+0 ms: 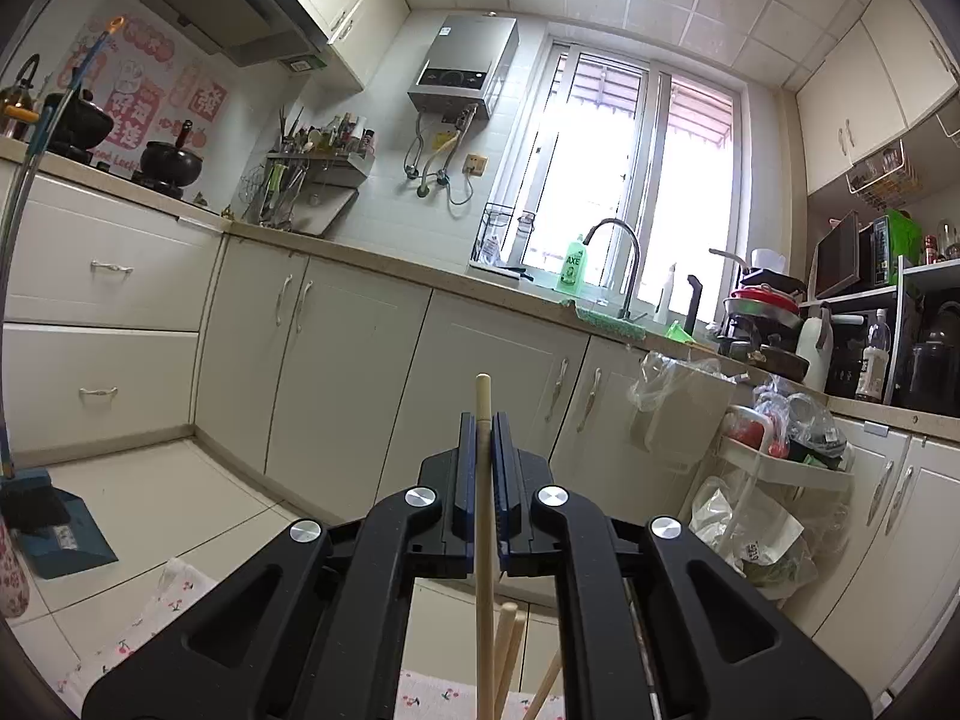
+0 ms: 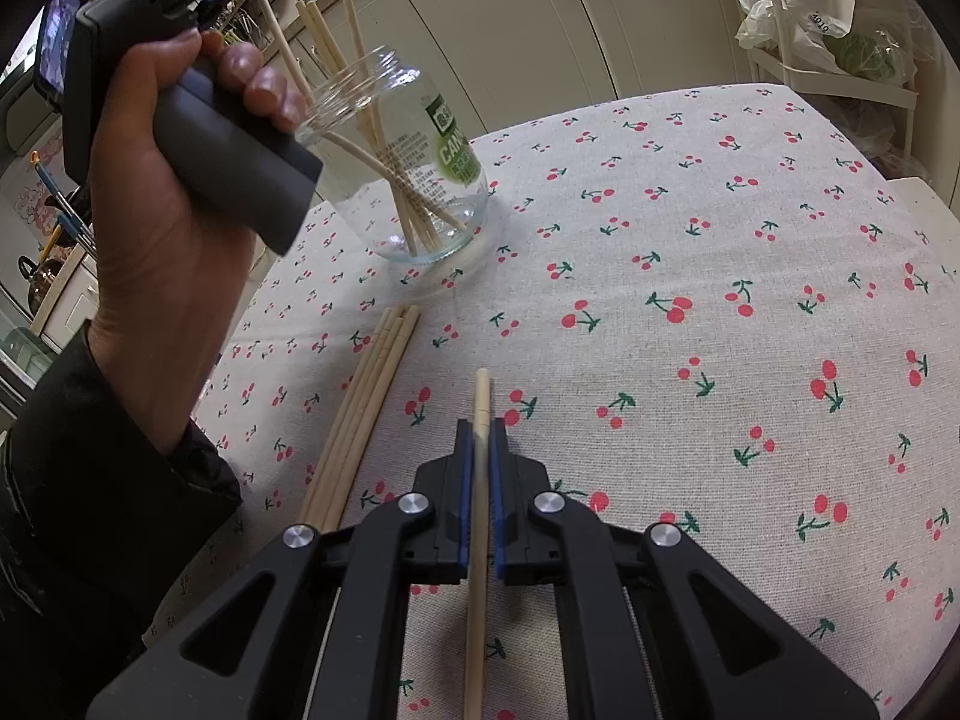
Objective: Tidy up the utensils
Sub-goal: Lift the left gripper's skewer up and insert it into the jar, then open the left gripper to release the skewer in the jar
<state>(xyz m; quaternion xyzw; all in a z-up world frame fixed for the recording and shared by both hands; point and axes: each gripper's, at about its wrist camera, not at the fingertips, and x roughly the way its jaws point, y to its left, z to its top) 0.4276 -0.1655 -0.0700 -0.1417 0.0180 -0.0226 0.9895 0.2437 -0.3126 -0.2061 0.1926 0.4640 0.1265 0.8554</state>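
Both your grippers are clamped on a chopstick right now.

Your left gripper (image 1: pixel 483 420) has its fingers pinched on a chopstick (image 1: pixel 483 510) that runs straight along the fingers, tip poking out past them toward the cabinets (image 1: pixel 336 372); seen from your right wrist it sits above the jar (image 2: pixel 420 180), its chopstick slanting down toward the jar mouth. Your right gripper (image 2: pixel 479 426) grips another stick (image 2: pixel 477 540) the same way, long axis along the fingers, tip pointing out over the cherry cloth (image 2: pixel 690 240). The jar stands on the cloth with several sticks leaning inside, tops fanned out. A loose bundle (image 2: pixel 366 402) lies flat beside your right gripper, pointing toward the jar.
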